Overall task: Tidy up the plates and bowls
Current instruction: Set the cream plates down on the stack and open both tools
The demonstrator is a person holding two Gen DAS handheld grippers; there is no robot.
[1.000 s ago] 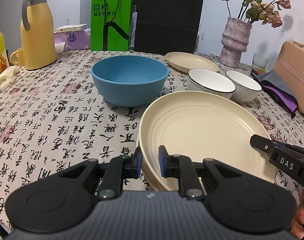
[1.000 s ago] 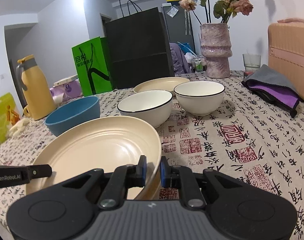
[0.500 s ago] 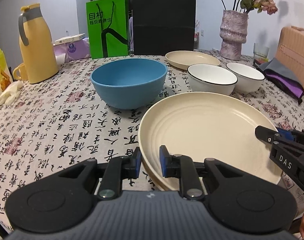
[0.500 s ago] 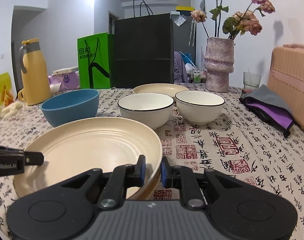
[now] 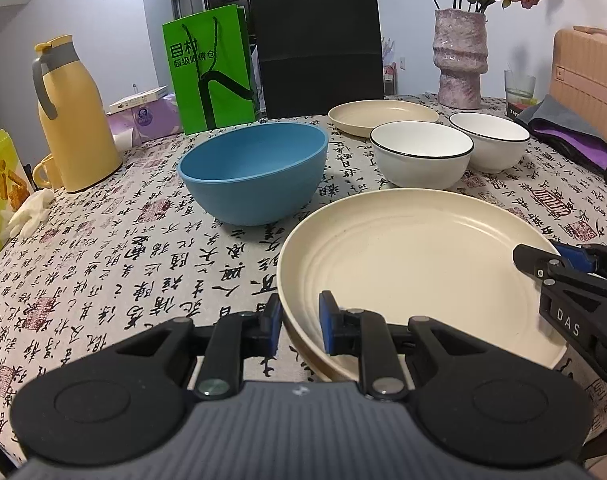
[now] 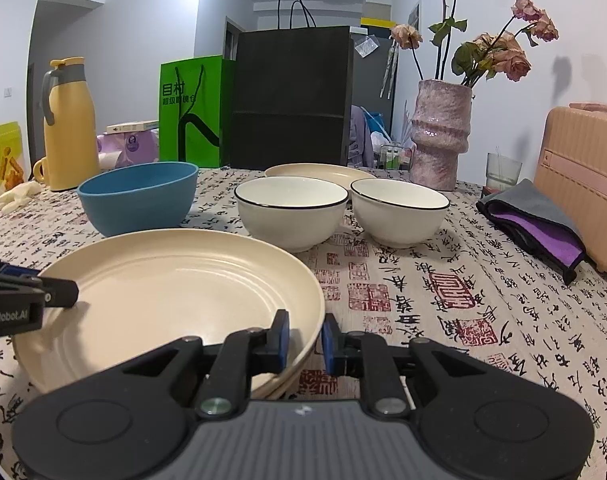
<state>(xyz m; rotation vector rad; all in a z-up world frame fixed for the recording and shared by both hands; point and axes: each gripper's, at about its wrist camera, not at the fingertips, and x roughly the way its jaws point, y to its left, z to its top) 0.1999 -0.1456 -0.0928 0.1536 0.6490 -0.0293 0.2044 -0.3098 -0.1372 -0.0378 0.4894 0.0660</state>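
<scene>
Left to right: matte blue bowl, round; left gripper pads straddle near rim of ridged cream plate, small gaps, contact unclear; right gripper likewise at opposite rim. Plate stacked on another, on printed tablecloth. Glossy black-rimmed white bowls behind.

Black left gripper with blue pads, silver screws.

Matt cream plate, glossy white bowl, printed cloth tablecloth, rough-textured vase
</scene>
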